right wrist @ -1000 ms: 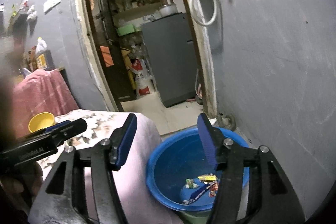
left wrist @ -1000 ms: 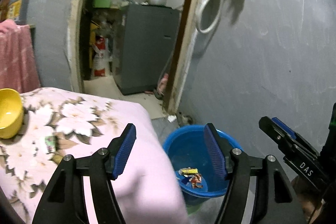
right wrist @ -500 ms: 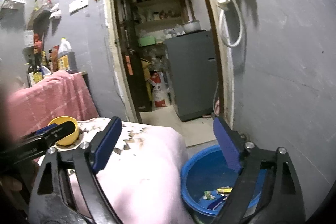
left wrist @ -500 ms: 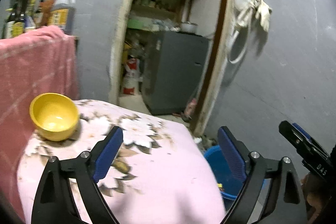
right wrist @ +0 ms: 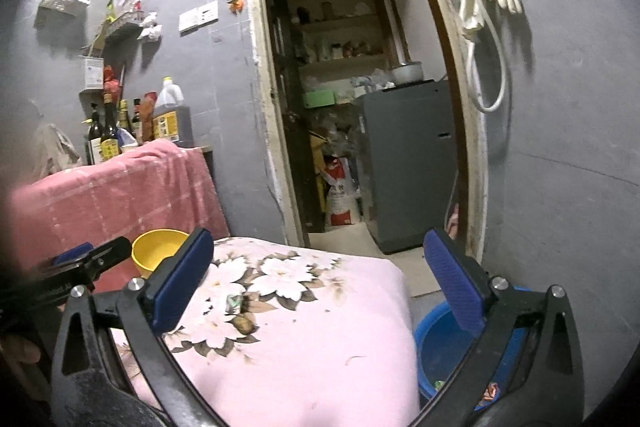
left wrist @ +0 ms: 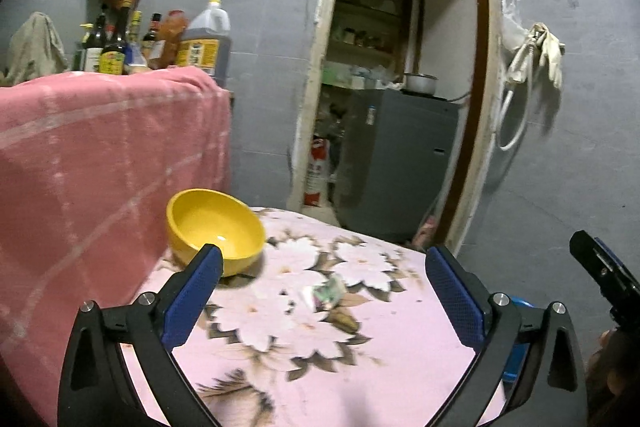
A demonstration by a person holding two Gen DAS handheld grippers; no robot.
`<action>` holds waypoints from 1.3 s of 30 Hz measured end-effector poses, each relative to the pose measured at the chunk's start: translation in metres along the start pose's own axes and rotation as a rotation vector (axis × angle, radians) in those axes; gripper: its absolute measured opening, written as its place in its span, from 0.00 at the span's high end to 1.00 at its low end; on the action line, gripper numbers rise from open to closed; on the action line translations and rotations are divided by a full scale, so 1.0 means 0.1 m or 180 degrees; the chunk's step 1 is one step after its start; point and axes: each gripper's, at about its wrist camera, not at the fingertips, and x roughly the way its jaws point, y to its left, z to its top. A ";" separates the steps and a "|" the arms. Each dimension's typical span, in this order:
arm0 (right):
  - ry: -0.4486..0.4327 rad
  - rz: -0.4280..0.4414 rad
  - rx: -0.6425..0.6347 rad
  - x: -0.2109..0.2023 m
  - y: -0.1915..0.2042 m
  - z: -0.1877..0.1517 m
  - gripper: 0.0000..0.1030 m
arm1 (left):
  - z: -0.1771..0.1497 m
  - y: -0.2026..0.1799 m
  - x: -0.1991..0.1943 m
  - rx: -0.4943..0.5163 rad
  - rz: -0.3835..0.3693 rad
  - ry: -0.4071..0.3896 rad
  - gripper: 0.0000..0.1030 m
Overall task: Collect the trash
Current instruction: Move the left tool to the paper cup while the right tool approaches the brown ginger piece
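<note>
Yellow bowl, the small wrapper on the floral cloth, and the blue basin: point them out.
yellow bowl [left wrist: 218, 227], left wrist view, inner wall
wrapper [left wrist: 326, 293], left wrist view, middle
blue basin [right wrist: 444, 341], right wrist view, inner wall

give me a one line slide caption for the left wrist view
Open left gripper hovers over the floral pink cloth, framing a small wrapper beside a yellow bowl.

A yellow bowl [left wrist: 216, 227] is set on the floral pink cloth [left wrist: 320, 347], beside a hanging pink towel [left wrist: 100, 155]. Bottles [left wrist: 120, 43] are ranged behind it.
</note>
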 end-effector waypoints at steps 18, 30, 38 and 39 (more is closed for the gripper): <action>0.0276 0.0223 -0.0245 0.44 0.30 -0.27 0.00 | -0.21 0.33 0.17 0.0111 0.0269 0.0051 0.03; 0.0843 0.0367 -0.0471 1.05 0.43 -0.55 0.00 | -0.30 0.55 0.68 0.0139 0.0299 0.0484 0.04; 0.1685 0.0722 -0.0453 1.60 0.52 -0.82 0.14 | -0.40 0.67 1.02 0.0072 0.0362 0.0934 0.04; 0.1793 0.0765 -0.0464 1.67 0.54 -0.86 0.15 | -0.41 0.68 1.06 0.0060 0.0373 0.0990 0.04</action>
